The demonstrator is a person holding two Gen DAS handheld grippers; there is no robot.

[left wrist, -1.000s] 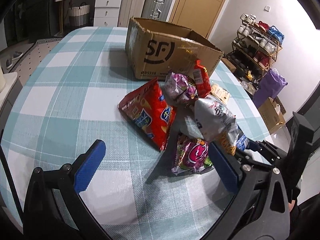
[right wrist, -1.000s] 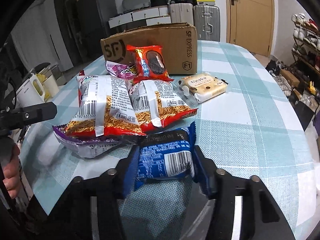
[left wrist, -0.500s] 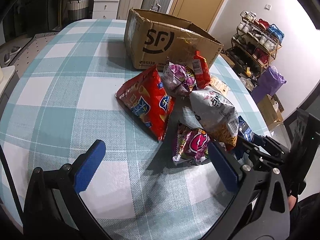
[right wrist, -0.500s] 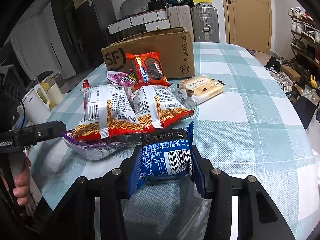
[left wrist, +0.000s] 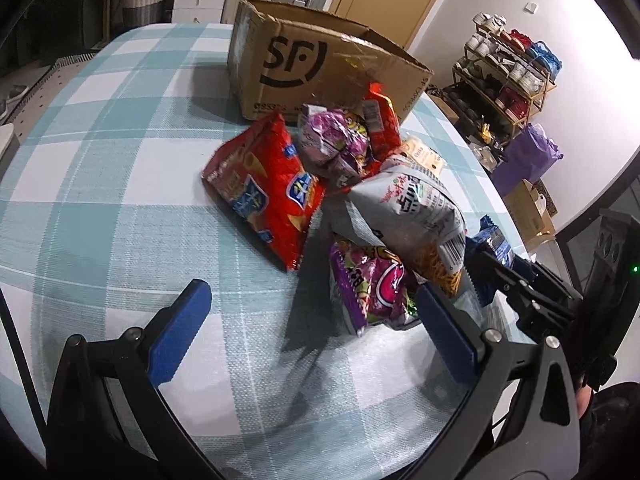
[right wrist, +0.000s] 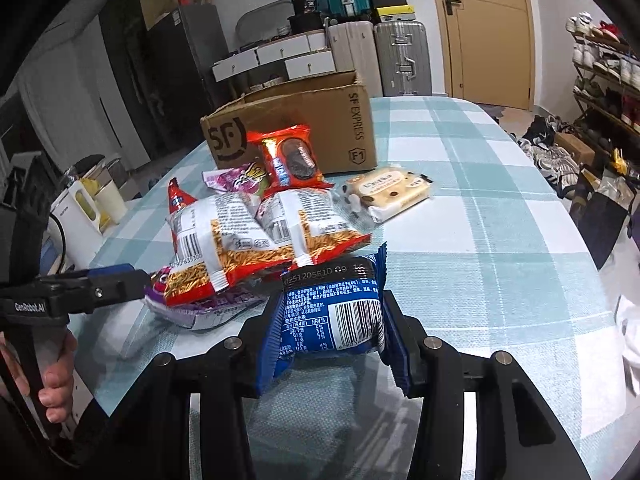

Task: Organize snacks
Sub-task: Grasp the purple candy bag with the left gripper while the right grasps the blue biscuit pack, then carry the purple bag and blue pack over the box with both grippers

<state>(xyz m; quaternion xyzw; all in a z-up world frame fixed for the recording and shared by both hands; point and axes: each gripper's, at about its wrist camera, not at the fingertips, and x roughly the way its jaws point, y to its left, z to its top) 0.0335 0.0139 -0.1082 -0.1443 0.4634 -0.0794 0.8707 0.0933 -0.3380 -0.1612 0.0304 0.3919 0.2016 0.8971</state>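
Clamped crosswise between the closed-in jaws of the right gripper (right wrist: 334, 332): a glossy blue foil snack packet (right wrist: 334, 312), long axis running away from the jaws, barcode facing up, crimped end pointing toward the brown cardboard box (right wrist: 312, 128). Lifted higher than a second ago. Left gripper (left wrist: 316, 316) wide open, holding nothing.

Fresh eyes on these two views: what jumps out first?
The blue packet clamped in the right gripper, front and centre in the right wrist view. Behind it, a heap of snack bags on the checked tablecloth, with the open SF box at the back. The left gripper is open and empty beside the purple bag.
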